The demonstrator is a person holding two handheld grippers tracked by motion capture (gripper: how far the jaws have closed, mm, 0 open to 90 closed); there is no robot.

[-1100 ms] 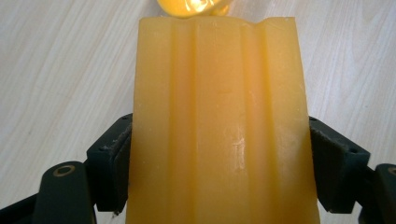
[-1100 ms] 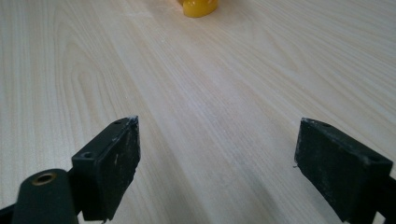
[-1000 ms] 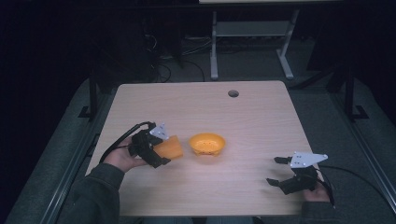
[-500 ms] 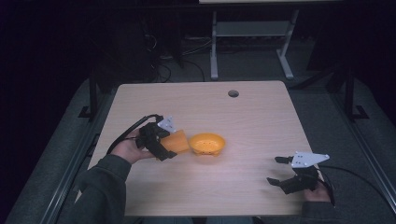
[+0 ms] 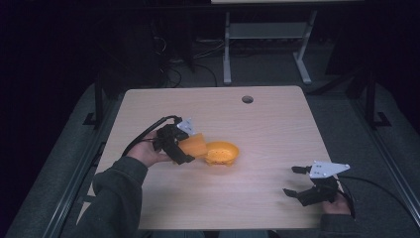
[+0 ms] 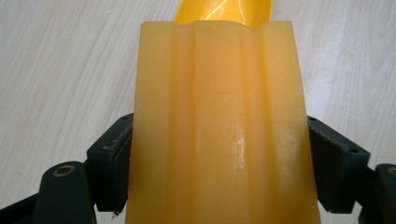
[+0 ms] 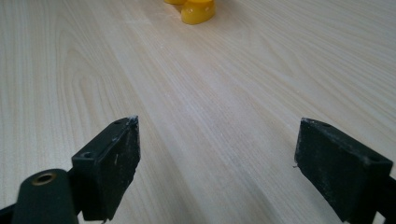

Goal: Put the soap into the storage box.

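No brand, label or writing could be read on anything.

The left gripper point(image 5: 184, 148) had its jaws closed on the two sides of a pale orange block point(image 6: 219, 126), a ridged, waxy-looking slab. In the left gripper view the black pads point(image 6: 112, 168) pressed against its left and right faces, and the block rose up between them, hiding most of what lay beyond. Just past its far edge showed the rim of a yellow bowl point(image 6: 224, 10). From the high view the block point(image 5: 194, 145) was tilted toward the bowl point(image 5: 222, 152), its far end touching or just over the bowl's near rim; which of the two could not be told. The bowl sat on the wooden table point(image 5: 267, 129), a little left of the middle.

The right gripper point(image 5: 299, 182) had its jaws spread wide and held nothing. In the right gripper view the two pads point(image 7: 116, 163) stood well apart just above bare wood, with the bowl point(image 7: 198, 10) far off at the top edge. In the high view this gripper lay near the table's front right corner, well apart from the bowl, a hand point(image 5: 338, 204) behind it.

A round hole point(image 5: 247, 99) showed near the table's far edge.
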